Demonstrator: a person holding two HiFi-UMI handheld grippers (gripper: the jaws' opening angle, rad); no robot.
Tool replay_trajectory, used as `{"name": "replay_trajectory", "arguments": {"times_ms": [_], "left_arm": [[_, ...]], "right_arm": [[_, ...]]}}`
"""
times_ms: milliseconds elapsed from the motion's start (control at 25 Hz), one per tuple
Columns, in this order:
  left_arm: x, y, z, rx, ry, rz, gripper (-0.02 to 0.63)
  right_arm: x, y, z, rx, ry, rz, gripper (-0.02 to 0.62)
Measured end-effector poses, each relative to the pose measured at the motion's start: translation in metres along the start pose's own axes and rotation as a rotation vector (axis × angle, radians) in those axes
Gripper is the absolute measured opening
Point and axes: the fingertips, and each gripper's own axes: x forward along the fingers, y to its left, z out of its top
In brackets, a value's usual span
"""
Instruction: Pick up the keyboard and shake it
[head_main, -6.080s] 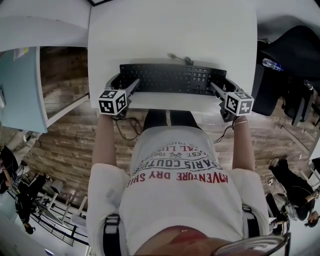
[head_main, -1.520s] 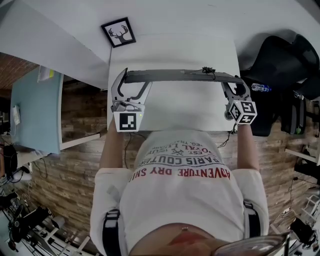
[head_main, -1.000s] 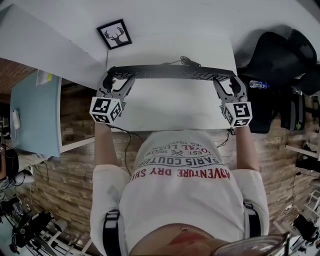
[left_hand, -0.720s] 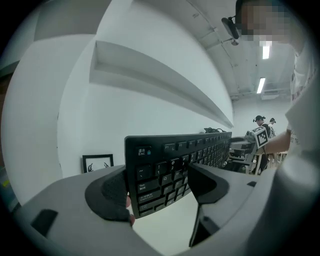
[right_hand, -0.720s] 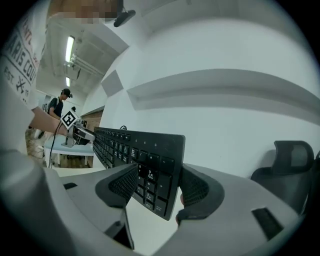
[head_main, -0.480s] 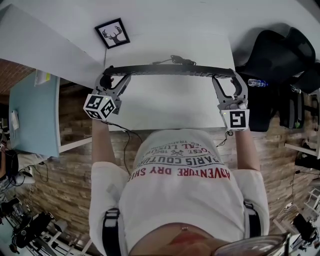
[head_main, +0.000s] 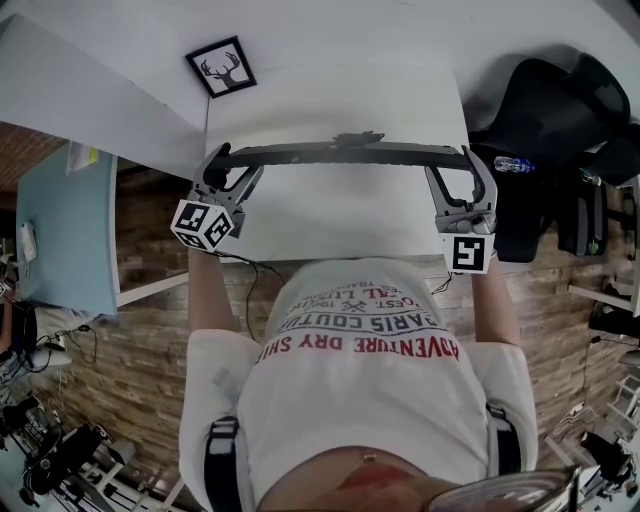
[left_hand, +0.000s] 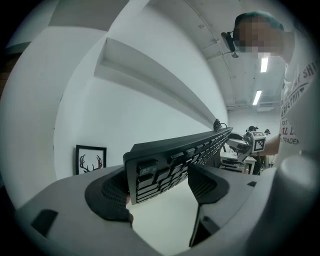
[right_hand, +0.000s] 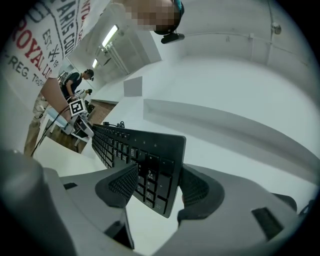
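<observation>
Since half a second ago the keyboard (head_main: 345, 154) has dropped a little nearer the person, both marker cubes have slid back with it, and the bunched cable (head_main: 357, 137) now sits lower against its far edge. 6 seconds ago it lay flat, keys up; now it is lifted off the table (head_main: 330, 215) and shows from the head view as a thin dark bar, turned nearly edge-on.

It spans the gap between the 2 grippers, 1 end in each. The left gripper (head_main: 222, 168) is clamped on the left end. In its own view the ribbed pads press the key face on 1 side and the back on the other, with the end rows of keys sticking out towards the camera. The right gripper (head_main: 470, 162) is closed the same way on the right end, where the corner pokes through between its jaws.

Holding both short ends probably keeps so long and thin a board from twisting or swinging, and the edge-on tilt would let crumbs fall out. The shaking looks under way, and the bite on each end is shallow, so a hard jerk could slip a corner loose. A framed deer picture (head_main: 220, 67) stands beyond the left gripper, well clear.
</observation>
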Motion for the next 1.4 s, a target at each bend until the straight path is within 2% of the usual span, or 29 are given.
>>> {"name": "replay_trajectory", "arguments": {"times_ms": [200,400,640,800,1000,1400], "left_arm": [[0.005,-0.005,0.004,0.001,0.012,0.021,0.359],[0.011,-0.008,0.000,0.027,0.085,0.069,0.359],[0.011,-0.016,-0.019,0.068,0.174,0.108,0.359],[0.008,-0.022,-0.036,0.067,0.219,0.125,0.359],[0.002,-0.023,-0.048,0.053,0.246,0.153,0.359],[-0.013,-0.023,-0.048,0.075,0.258,0.190,0.359]], "right_arm": [[0.001,-0.007,-0.008,0.057,0.048,0.045,0.273],[-0.003,-0.006,-0.062,0.219,0.278,0.115,0.273],[-0.015,0.008,-0.113,0.403,0.429,0.151,0.273],[-0.024,0.019,-0.136,0.478,0.511,0.183,0.273],[-0.023,0.027,-0.149,0.508,0.577,0.214,0.273],[-0.022,0.041,-0.154,0.532,0.600,0.252,0.273]]}}
